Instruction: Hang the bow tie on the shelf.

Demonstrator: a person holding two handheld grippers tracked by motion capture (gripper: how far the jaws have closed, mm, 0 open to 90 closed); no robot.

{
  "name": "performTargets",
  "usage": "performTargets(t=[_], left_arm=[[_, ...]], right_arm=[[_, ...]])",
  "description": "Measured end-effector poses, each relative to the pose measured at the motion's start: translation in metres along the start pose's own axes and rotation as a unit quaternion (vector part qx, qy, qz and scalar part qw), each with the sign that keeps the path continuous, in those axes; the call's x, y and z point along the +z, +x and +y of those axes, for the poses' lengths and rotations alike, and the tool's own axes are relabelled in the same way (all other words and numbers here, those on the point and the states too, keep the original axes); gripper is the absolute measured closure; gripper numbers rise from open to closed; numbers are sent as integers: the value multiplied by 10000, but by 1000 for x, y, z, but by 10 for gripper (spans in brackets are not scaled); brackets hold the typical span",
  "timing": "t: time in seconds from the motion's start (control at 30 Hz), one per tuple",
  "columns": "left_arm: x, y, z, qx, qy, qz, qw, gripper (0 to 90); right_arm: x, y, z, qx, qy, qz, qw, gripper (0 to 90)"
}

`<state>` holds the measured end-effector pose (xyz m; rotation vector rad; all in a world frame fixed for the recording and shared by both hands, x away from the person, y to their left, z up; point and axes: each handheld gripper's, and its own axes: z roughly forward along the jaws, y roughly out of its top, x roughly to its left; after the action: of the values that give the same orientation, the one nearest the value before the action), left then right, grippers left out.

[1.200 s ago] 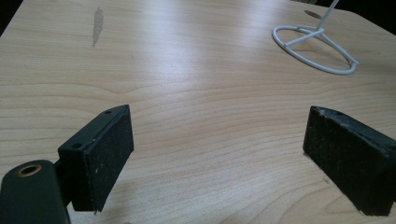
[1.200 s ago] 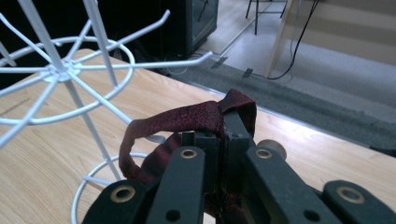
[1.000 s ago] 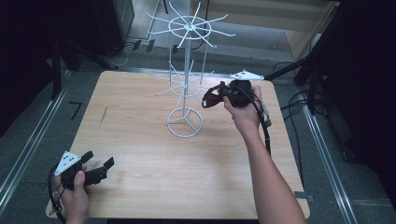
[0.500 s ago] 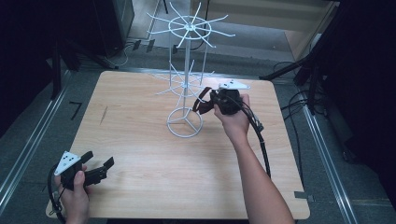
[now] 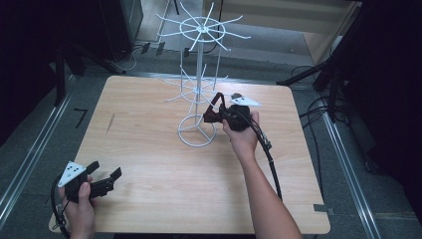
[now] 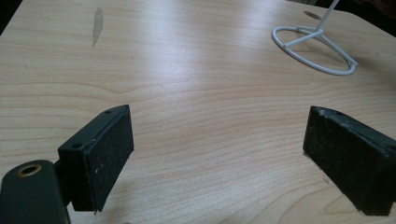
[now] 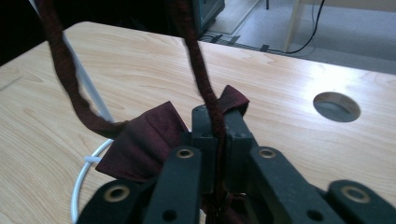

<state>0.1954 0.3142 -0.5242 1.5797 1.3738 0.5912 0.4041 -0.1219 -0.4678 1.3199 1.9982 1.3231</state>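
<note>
Dark red fabric band [image 7: 140, 140], soft woven cloth with a bow-like fold and two cord-like straps rising out of frame: pinched in right hand-held gripper [image 5: 215, 115] beside white wire display rack [image 5: 199, 89], apparently not yet hung on any prong. Left hand-held gripper [image 5: 102, 183]: jaws wide, empty, low over pale wood-grain tabletop [image 5: 164, 199].

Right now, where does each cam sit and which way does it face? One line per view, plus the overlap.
High view: above the person's side, looking forward and down on the table; both forearms, left gripper, right gripper by the white wire rack.
Left gripper view: rides the left gripper, low over the wood, jaws apart, facing the rack's ring base.
Right gripper view: rides the right gripper, jaws closed on dark red fabric, facing across the table.
Shared: all three views show the tabletop and rack base.
</note>
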Motion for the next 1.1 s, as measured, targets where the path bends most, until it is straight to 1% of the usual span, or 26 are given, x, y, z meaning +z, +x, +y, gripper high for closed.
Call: performTargets(t=[0.03, 0.1, 0.17, 0.23, 0.3, 0.37, 0.47, 0.6, 0.73, 0.87, 0.97, 1.1], left_arm=[[0, 0, 0, 1, 1, 2, 10000, 93], [0, 0, 0, 2, 1, 1, 10000, 93], [0, 0, 0, 1, 0, 1, 10000, 93], [0, 0, 0, -2, -5, 4, 10000, 93], [0, 0, 0, 2, -3, 3, 10000, 93], [0, 0, 0, 1, -2, 8, 10000, 93], [0, 0, 0, 11, 2, 11, 10000, 93], [0, -1, 0, 21, 5, 21, 10000, 93], [0, -1, 0, 15, -6, 10, 10000, 93], [0, -1, 0, 13, -16, 20, 10000, 93], [0, -1, 0, 22, -20, 29, 10000, 94], [0, -1, 0, 44, -24, 39, 10000, 93]], right_arm=[[0, -1, -1, 16, -46, -7, 10000, 726], [-3, -1, -3, 6, -116, -111, 9999, 580], [-8, -3, -3, 5, -83, -47, 10000, 449], [-13, -3, -3, -42, -58, -54, 10000, 328], [-19, -2, -3, -129, -6, -95, 9999, 239], [-26, -1, -3, -208, 15, -45, 9998, 181], [-38, -1, -3, -273, -64, 30, 9996, 160], [-52, -1, -5, -340, -91, 86, 9993, 141], [-66, -4, -12, -313, -162, 91, 9993, 139], [-83, -13, -21, -212, -253, 31, 9995, 138], [-95, -23, -28, -98, -307, -21, 9995, 138], [-110, -36, -39, -18, -347, -114, 9993, 138]])
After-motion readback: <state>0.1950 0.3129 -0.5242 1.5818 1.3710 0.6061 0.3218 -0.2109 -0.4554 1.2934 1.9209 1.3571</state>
